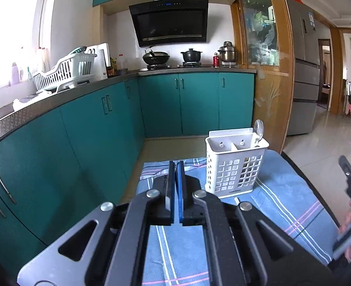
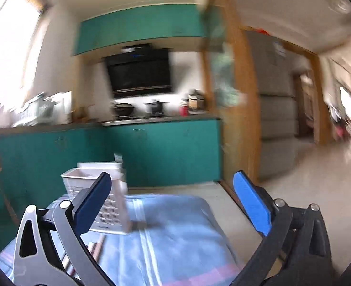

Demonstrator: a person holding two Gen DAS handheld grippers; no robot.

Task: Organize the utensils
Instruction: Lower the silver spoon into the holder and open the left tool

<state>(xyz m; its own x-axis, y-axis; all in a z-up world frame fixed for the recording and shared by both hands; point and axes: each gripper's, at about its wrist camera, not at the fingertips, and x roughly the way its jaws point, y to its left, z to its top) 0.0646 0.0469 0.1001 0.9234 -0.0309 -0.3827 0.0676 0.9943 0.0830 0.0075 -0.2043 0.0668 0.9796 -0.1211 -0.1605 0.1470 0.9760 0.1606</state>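
Finding no readable text in either view. Spotting a white sticker and small white lettering on the range hood [image 1: 169,21], too small to make out. Noting a blue-and-white label on the fridge [image 1: 311,20], characters illegible. Seeing faint dark print at the foot of the utensil caddy [image 1: 235,164], unreadable. Getting only blur from the right wrist view.

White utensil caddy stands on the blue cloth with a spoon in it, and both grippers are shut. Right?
Not quite. The left gripper is shut, but the right gripper is open, as the right wrist view shows. The caddy, blue cloth and spoon are as stated.
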